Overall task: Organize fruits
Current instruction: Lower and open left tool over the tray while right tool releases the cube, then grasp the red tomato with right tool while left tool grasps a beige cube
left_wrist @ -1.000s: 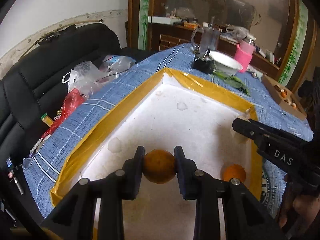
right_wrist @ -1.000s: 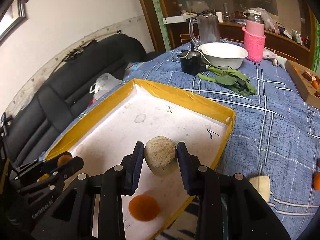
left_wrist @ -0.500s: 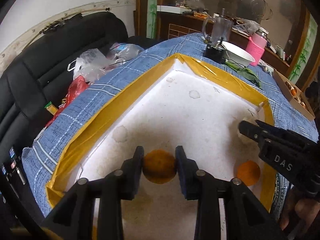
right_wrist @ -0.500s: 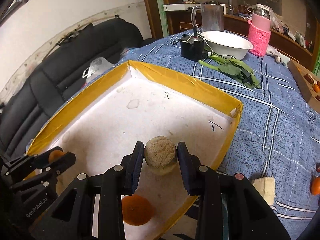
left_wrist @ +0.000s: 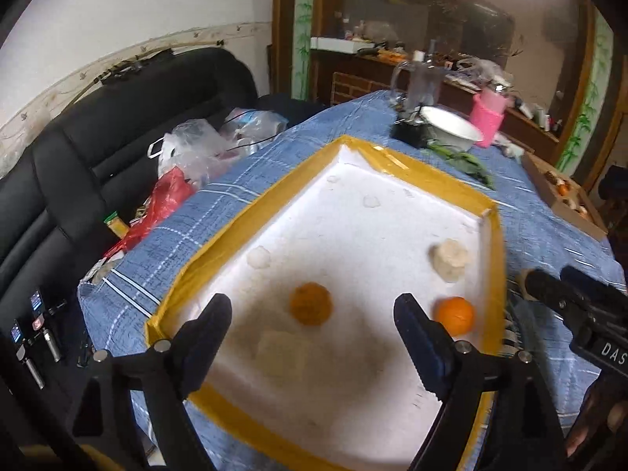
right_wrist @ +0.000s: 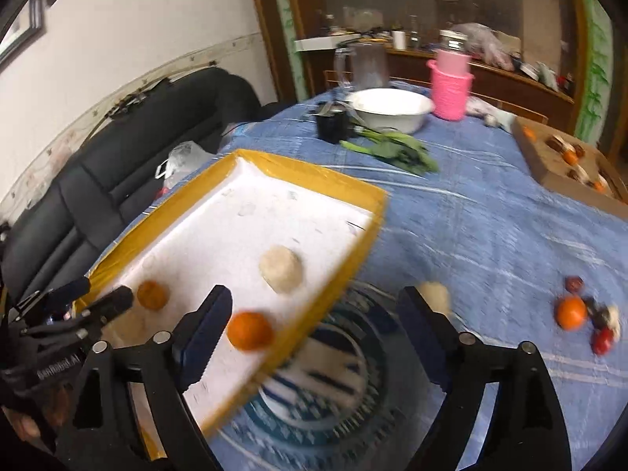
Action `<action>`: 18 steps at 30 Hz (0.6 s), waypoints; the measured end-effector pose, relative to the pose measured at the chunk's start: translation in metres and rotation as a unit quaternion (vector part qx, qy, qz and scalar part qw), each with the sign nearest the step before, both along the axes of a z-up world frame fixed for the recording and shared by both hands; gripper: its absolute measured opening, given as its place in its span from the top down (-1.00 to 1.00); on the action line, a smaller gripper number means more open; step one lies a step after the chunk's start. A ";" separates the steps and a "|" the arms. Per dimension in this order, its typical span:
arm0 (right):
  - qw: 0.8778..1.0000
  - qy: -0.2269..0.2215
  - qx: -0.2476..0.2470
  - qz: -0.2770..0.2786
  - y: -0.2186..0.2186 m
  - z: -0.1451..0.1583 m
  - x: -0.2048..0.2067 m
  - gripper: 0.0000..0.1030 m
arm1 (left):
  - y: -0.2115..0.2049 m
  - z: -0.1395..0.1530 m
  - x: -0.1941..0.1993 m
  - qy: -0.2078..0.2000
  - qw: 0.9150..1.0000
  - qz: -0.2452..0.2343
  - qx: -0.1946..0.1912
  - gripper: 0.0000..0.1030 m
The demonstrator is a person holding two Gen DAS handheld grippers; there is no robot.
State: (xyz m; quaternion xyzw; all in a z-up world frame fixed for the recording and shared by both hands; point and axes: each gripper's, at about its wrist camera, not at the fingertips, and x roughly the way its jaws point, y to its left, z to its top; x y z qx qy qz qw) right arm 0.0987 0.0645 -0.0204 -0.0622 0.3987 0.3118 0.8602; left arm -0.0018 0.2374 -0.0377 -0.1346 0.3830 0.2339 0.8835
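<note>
A white tray with a yellow rim (left_wrist: 243, 231) (right_wrist: 314, 180) lies on the blue cloth. In it lie a dull orange fruit (left_wrist: 311, 303) (right_wrist: 153, 294), a bright orange (left_wrist: 454, 315) (right_wrist: 249, 330) and a beige round fruit (left_wrist: 450, 259) (right_wrist: 281, 268). My left gripper (left_wrist: 312, 331) is open and empty, just short of the dull orange fruit. My right gripper (right_wrist: 314, 327) is open and empty above the tray's right rim, and shows at the right of the left wrist view (left_wrist: 565, 302). Another beige fruit (right_wrist: 435, 296) and a loose pile with an orange (right_wrist: 570, 312) lie on the cloth.
A patterned plate (right_wrist: 314, 369) sits under my right gripper beside the tray. At the back stand a white bowl (right_wrist: 388, 108), a pink cup (right_wrist: 451, 88), a black jug base (right_wrist: 331, 123) and greens (right_wrist: 392, 149). A cardboard box (right_wrist: 565, 165) holds fruit. A black sofa (left_wrist: 98, 137) with bags is left.
Both grippers have opened and let go: the dull orange fruit and the beige fruit now lie in the tray. Both grippers have pulled back, the right one swinging to the right.
</note>
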 end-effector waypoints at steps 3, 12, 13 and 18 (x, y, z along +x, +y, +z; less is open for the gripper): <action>1.000 0.004 -0.002 -0.030 -0.034 0.000 -0.005 -0.78 | -0.017 0.007 -0.003 -0.017 1.000 -0.017 0.000 -0.70; 0.988 0.017 0.013 -0.151 -0.176 -0.014 -0.012 -0.78 | -0.103 0.009 0.021 -0.015 0.992 -0.124 0.025 -0.73; 0.986 0.020 0.016 -0.165 -0.192 -0.018 -0.010 -0.78 | -0.116 0.007 0.028 -0.010 0.990 -0.138 0.033 -0.73; 0.974 0.041 0.023 -0.222 -0.249 -0.037 -0.001 -0.78 | -0.162 -0.004 0.058 0.011 0.983 -0.180 0.045 -0.73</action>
